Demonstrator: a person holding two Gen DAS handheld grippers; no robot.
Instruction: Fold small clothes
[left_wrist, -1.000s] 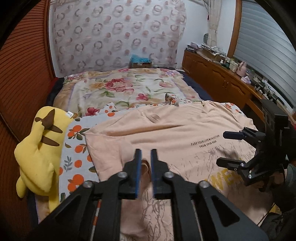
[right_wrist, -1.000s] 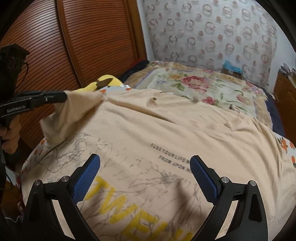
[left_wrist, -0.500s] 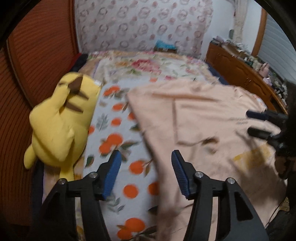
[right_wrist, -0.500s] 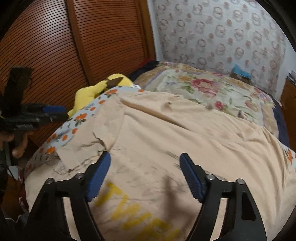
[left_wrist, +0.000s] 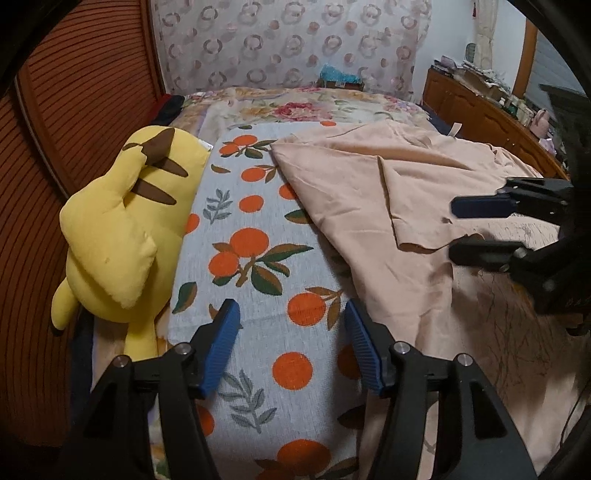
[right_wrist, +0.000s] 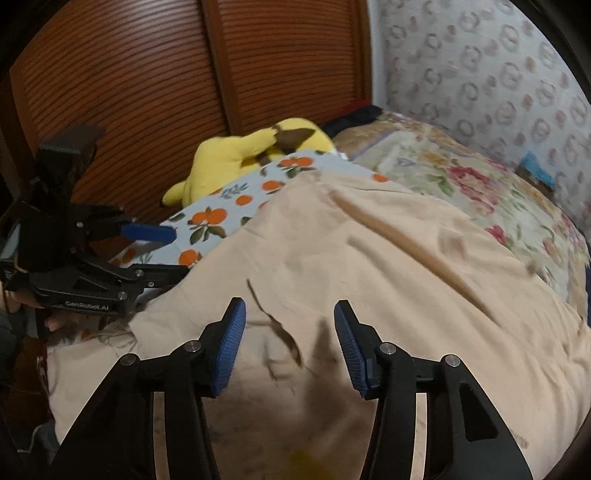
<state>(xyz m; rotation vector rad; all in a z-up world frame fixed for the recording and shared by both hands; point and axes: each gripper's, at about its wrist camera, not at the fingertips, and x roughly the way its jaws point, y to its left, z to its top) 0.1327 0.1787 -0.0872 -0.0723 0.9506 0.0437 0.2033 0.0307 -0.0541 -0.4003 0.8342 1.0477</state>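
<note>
Peach T-shirt (left_wrist: 354, 192) on the bed, sleeve folded inward. Left gripper (left_wrist: 291, 343) just opened, empty over the orange-print sheet (left_wrist: 251, 236). Right gripper (right_wrist: 288, 343) closing, apparently pinching nothing.

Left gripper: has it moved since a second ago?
Yes. The left gripper let the peach shirt go, opening its fingers, and swung toward the yellow plush.

- The peach shirt (right_wrist: 369, 258) runs off the right wrist view at 6 o'clock; its yellow print is blurred.
- Dresser clutter (left_wrist: 517, 107) at 2 o'clock is too small to identify.
</note>
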